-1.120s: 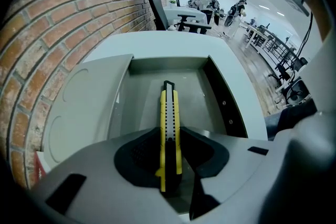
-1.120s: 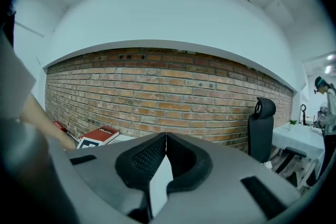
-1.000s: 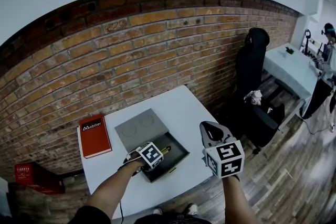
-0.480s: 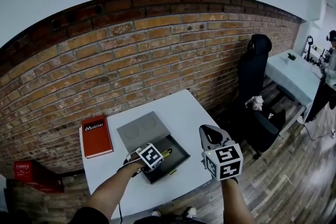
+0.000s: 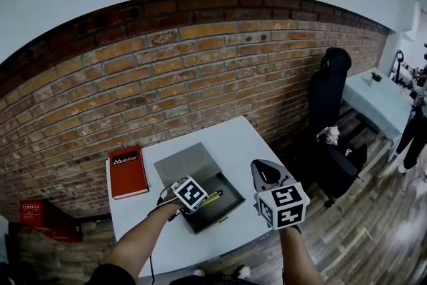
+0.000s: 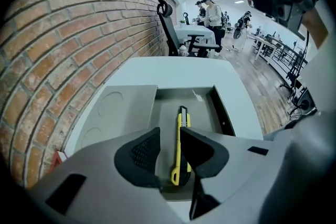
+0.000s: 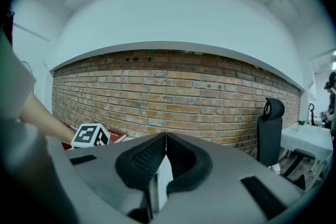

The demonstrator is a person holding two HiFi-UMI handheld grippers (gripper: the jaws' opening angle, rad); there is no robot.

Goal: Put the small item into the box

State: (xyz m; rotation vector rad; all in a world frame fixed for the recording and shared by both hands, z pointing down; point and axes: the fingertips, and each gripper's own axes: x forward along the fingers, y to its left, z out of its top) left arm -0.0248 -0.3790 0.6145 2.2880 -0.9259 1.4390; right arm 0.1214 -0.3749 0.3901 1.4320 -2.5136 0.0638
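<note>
Head view. White table (image 5: 233, 140) set against a brick wall (image 5: 200, 70). Dark open box (image 5: 229, 201) near the table's middle. Its grey lid (image 5: 185, 162) lies flat, touching the box at 11 o'clock. Red book (image 5: 128, 172) at 9 o'clock of the lid, apart from it. Yellow utility knife (image 5: 212, 197) lies inside the box, along its length. My left claw (image 5: 199, 199) sits over the box's 8 o'clock end, at the knife's near end. My right claw (image 5: 267, 172) is at 3 o'clock of the box, apart from it, jaws pointing toward 12. Black chair (image 5: 331, 87) at 2 o'clock of the table.

Left gripper view. My jaws stand slightly spread. The knife shows in the gap, nearer the right jaw, resting on the box floor with its far end toward 12. Whether a jaw touches it I cannot tell. Lid at 10 o'clock of the jaws. People (image 6: 214, 8) far off at 1 o'clock.

Right gripper view. My jaws are pressed together with nothing between them. Left claw at 9 o'clock, book just behind it. Wall across the middle, chair at 3 o'clock.
</note>
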